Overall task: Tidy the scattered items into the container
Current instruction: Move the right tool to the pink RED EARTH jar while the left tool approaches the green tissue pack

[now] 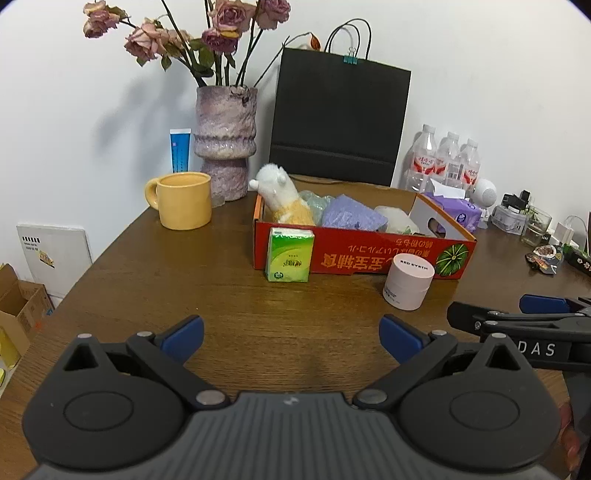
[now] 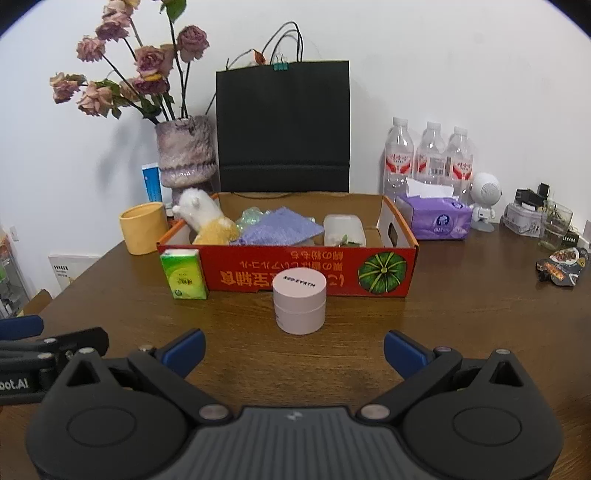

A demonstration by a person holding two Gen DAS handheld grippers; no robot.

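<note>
Both tongs, left [image 1: 291,338] and right [image 2: 293,350], gape wide over bare table [image 2: 443,325]. The jar [image 2: 300,301] and green pack [image 2: 183,273] sit against the box [image 2: 306,269] front.

Two wrist fisheyes, low over the table [image 1: 147,280], side by side, facing the wall; both share the red box [image 2: 288,273].

Illumination is even, diffuse and moderately bright in both views. The flowers [image 1: 184,33] cast a soft grey shadow on the white wall [image 1: 498,74] to their left. The bench [image 1: 221,295] shows a dull sheen, no hard glare. Fisheye distortion bows straight edges; corners vignette dark. Focus is acceptable centrally, with slight softness and compression noise toward the periphery.
</note>
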